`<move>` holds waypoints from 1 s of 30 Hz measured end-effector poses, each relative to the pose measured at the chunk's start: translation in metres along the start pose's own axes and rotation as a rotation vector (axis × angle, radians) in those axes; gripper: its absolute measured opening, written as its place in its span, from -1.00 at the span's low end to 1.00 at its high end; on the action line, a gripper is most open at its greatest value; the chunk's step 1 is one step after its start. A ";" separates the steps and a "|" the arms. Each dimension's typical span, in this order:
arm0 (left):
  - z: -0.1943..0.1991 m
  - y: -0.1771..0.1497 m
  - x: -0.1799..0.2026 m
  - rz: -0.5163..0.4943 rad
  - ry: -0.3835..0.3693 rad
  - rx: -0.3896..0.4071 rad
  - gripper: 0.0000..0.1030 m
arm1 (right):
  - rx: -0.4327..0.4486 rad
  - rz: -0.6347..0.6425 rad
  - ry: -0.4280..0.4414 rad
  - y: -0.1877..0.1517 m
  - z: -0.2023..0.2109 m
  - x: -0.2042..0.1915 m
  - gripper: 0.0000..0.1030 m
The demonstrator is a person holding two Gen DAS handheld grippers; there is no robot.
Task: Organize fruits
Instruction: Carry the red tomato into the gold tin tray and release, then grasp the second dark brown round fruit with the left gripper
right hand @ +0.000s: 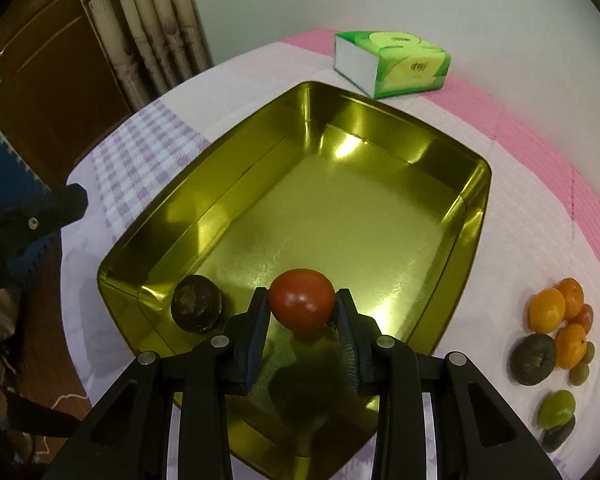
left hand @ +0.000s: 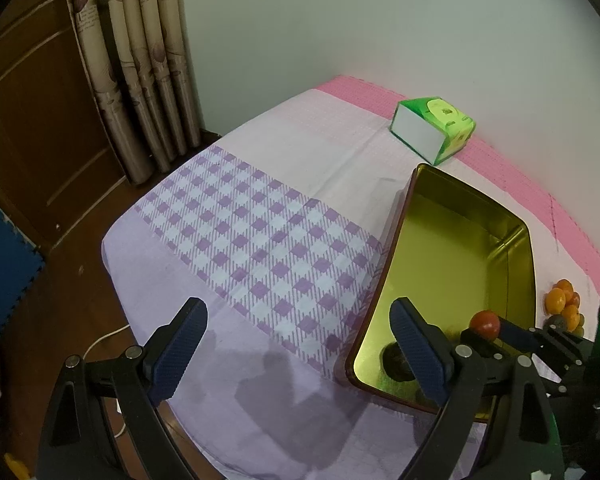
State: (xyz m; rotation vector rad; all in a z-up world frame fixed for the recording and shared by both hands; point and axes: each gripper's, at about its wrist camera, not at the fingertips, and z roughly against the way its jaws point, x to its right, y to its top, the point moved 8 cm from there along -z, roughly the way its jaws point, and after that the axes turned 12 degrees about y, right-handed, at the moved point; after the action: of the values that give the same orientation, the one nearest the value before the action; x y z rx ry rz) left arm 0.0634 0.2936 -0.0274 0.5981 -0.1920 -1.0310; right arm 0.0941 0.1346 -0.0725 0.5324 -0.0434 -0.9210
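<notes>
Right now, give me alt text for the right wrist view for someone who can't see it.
The right gripper holds a red tomato above a shiny gold tin that has one dark round fruit in its near left corner. Loose orange, green and dark fruits lie on the cloth to the right, and a green tissue box sits behind.

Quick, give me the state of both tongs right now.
Left tongs: open, holding nothing, beside the gold metal tin.
Right tongs: closed on the round red tomato, above the tin.
</notes>
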 end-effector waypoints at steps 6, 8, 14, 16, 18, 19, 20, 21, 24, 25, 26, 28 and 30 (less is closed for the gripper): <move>-0.001 -0.001 0.000 -0.001 0.001 -0.004 0.76 | -0.026 0.008 -0.004 -0.004 -0.011 -0.001 -0.33; -0.002 -0.002 0.000 -0.004 -0.001 -0.006 0.76 | -0.027 0.008 -0.002 -0.005 -0.012 -0.001 -0.33; -0.002 -0.003 0.002 -0.015 -0.003 -0.005 0.76 | -0.028 0.006 -0.002 -0.004 -0.011 -0.001 -0.32; -0.002 -0.005 0.004 -0.022 -0.004 -0.007 0.76 | -0.021 0.000 0.002 -0.003 -0.011 -0.001 -0.32; -0.003 -0.006 0.006 -0.029 -0.004 -0.008 0.76 | -0.014 -0.006 0.007 -0.003 -0.008 -0.002 -0.31; -0.003 -0.006 0.007 -0.032 -0.004 -0.008 0.76 | -0.010 -0.010 0.011 -0.002 -0.007 -0.002 -0.30; -0.003 -0.007 0.007 -0.036 -0.003 -0.007 0.76 | -0.002 -0.015 0.014 -0.002 -0.004 -0.001 -0.29; -0.003 -0.007 0.008 -0.038 -0.001 -0.006 0.76 | 0.011 -0.019 0.020 0.000 -0.001 -0.001 -0.27; -0.002 -0.007 0.011 -0.047 -0.001 -0.003 0.76 | 0.055 -0.030 0.024 0.004 0.013 0.001 -0.18; -0.002 -0.008 0.012 -0.052 -0.001 -0.001 0.76 | 0.071 -0.032 0.027 0.004 0.018 0.002 -0.16; -0.001 -0.008 0.012 -0.054 0.000 0.001 0.76 | 0.091 -0.033 0.026 0.006 0.025 0.003 -0.14; 0.000 -0.008 0.014 -0.061 -0.001 0.005 0.76 | 0.127 -0.044 0.009 0.007 0.038 0.010 0.03; 0.000 -0.009 0.015 -0.070 0.000 0.009 0.76 | 0.165 -0.063 -0.011 0.005 0.053 0.022 0.16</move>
State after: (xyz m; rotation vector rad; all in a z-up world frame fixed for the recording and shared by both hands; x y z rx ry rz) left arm 0.0643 0.2776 -0.0339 0.6165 -0.1769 -1.0979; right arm 0.0982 0.0977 -0.0280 0.6855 -0.1136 -0.9873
